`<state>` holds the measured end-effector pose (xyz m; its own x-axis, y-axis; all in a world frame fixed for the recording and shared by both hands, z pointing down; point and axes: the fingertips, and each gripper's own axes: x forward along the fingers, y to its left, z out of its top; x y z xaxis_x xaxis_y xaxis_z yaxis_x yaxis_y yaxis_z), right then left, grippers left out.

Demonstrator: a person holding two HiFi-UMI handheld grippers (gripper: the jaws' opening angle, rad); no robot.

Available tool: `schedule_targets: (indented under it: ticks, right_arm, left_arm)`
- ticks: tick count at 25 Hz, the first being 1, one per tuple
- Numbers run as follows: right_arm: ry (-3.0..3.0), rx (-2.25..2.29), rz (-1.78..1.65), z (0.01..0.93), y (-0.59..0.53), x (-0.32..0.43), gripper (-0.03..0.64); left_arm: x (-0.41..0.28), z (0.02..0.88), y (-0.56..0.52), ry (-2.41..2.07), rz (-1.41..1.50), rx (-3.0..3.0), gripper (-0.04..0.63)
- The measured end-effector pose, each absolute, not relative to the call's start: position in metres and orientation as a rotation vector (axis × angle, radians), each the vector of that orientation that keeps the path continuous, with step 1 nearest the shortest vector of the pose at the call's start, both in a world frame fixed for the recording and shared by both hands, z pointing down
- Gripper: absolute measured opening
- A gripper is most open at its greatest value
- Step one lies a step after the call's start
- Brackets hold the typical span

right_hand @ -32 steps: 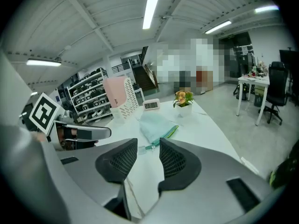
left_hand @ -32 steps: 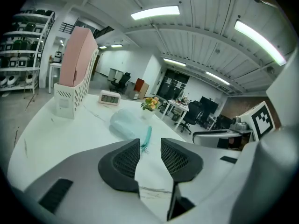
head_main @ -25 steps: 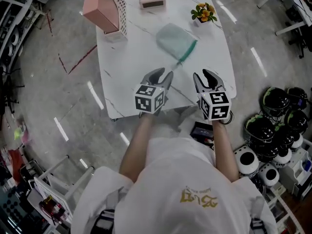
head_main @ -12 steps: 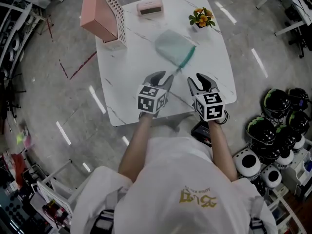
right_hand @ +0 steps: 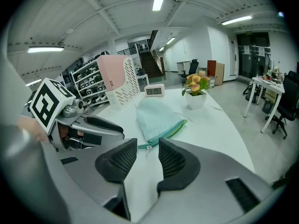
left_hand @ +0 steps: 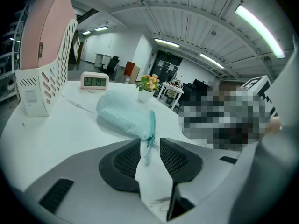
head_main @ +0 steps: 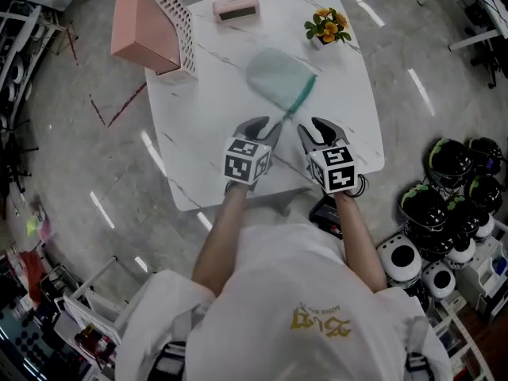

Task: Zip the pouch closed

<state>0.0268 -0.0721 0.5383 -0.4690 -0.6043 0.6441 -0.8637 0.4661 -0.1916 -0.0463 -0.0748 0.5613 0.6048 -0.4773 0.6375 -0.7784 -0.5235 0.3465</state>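
Pale marble table (head_main: 198, 141) under bright room lights, two grippers closing on a pouch.
Lying flat mid-table: light teal pouch (head_main: 274, 74), darker zipper (head_main: 302, 95) along its right edge, loose zipper end trailing toward the near edge. Hovering just short of that end: left gripper (head_main: 266, 124), jaws spread, nothing pinched, zipper tail lined up with the gap in the left gripper view. Just beside it: right gripper (head_main: 314, 128), likewise spread and empty, zipper pull visible beyond its pads. Compared with a second ago: both grippers lower and nearer the pouch, right one drawn in closer to the left; pouch unmoved. Toward the far edge: pink file holder (head_main: 143, 26), small clock (head_main: 236, 8), potted flowers (head_main: 327, 25).
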Motion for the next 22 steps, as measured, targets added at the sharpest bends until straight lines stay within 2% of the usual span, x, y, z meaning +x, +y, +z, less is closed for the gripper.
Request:
schedule_targets:
  ticks: [22]
  right_arm:
    - [-2.132,0.998,0.681,0.611,-0.082,0.003,0.118]
  left_arm:
    - [-0.025,0.616,-0.084,-0.830,0.846,2.204,0.116]
